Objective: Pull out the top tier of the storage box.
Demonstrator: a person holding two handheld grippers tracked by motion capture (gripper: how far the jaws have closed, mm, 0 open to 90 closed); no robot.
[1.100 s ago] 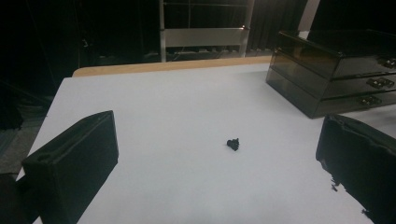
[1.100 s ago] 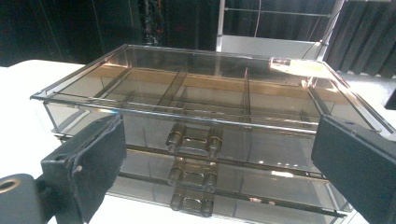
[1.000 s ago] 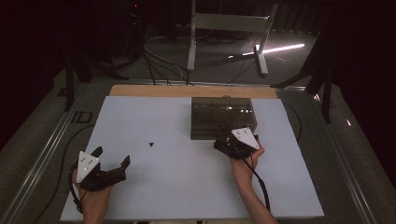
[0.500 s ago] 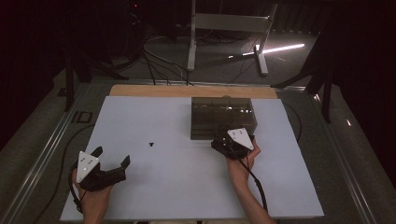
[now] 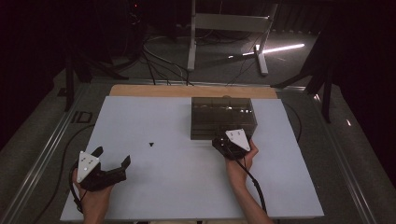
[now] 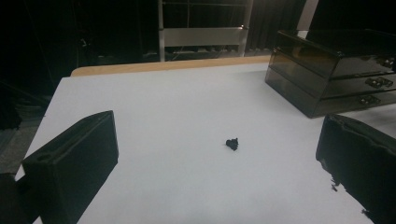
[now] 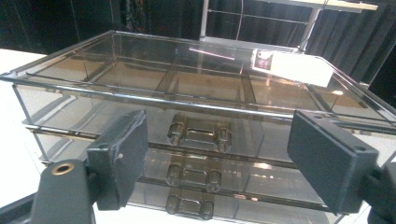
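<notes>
Close up, top drawer handle [image 7: 199, 133] between right tongs [image 7: 219, 154], closing, untouched.

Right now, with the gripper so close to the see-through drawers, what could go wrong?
1. The right gripper has just been closing its jaws around the top drawer's handle, not yet touching it. The handle is small, so the pads may slip off.
2. The drawer box looks light and nothing holds it, so pulling might drag the whole box instead of opening a drawer.
3. The left gripper rests far away, open, so it can't steady the box.
</notes>
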